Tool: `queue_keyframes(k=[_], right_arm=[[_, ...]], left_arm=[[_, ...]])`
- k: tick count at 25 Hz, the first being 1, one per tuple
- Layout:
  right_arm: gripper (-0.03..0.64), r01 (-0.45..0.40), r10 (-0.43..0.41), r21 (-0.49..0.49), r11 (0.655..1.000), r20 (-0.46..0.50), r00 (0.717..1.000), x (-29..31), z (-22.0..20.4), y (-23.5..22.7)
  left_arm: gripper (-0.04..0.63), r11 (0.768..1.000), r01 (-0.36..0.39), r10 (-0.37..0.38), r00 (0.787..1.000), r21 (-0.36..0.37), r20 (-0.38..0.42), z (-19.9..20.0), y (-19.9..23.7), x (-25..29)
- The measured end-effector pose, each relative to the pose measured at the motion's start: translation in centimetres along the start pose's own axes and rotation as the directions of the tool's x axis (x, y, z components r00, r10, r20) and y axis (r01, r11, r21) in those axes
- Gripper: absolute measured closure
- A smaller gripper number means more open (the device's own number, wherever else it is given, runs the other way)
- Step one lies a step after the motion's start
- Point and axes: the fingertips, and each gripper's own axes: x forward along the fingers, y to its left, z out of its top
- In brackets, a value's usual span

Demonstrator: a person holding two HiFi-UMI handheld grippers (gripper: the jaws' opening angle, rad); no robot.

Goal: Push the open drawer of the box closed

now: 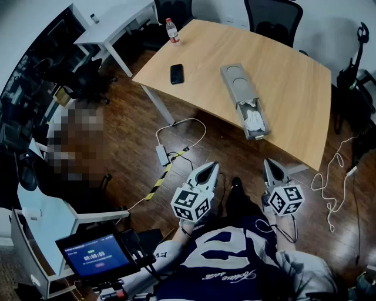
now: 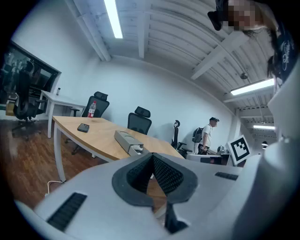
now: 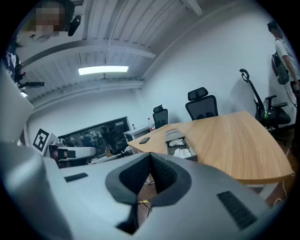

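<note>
Drawer [image 1: 259,136] lies well ahead of left gripper [image 1: 207,169] and right gripper [image 1: 271,165].

Office meeting area; large wooden surface [image 1: 288,82] with black swivel chairs [image 1: 273,17] along its far edge; white desk [image 1: 114,26] beyond its far-left corner; ceiling strip lights [image 2: 112,18] overhead.

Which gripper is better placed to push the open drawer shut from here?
Right, probably. In the head view the right gripper sits nearly in line with the front of the open drawer, while the left gripper is off to its side. Both are shut, empty, and short of the table.
</note>
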Motion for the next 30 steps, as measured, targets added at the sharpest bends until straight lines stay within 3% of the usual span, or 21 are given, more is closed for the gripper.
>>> queue_keyframes(k=[9, 19, 21, 27, 30], right_arm=[[0.621, -0.053, 0.024, -0.146, 0.988, -0.197, 0.980, 8.0, -1.8, -7.5], [0.621, -0.221, 0.111, -0.218, 0.951, -0.428, 0.897, 13.1, -6.0, -9.7], [0.621, -0.255, 0.131, -0.238, 0.937, -0.438, 0.890, 13.2, -6.2, -9.6], [0.621, -0.273, 0.188, -0.177, 0.945, -0.388, 0.902, 17.5, -4.7, -11.8], [0.621, -0.298, 0.209, -0.196, 0.934, -0.378, 0.902, 20.0, -4.1, -11.8]], left_arm=[[0.597, 0.996, -0.072, 0.068, 0.996, -0.056, -0.063, 0.4, 3.5, 7.8], [0.597, 0.985, -0.166, 0.158, 0.978, -0.052, -0.136, 0.7, 5.1, 11.7], [0.597, 0.980, -0.190, 0.181, 0.974, -0.051, -0.139, 1.0, 5.7, 12.0], [0.597, 0.964, -0.259, 0.248, 0.956, -0.054, -0.157, 1.3, 8.7, 15.3], [0.597, 0.959, -0.276, 0.263, 0.951, -0.063, -0.159, 0.9, 9.8, 15.8]])
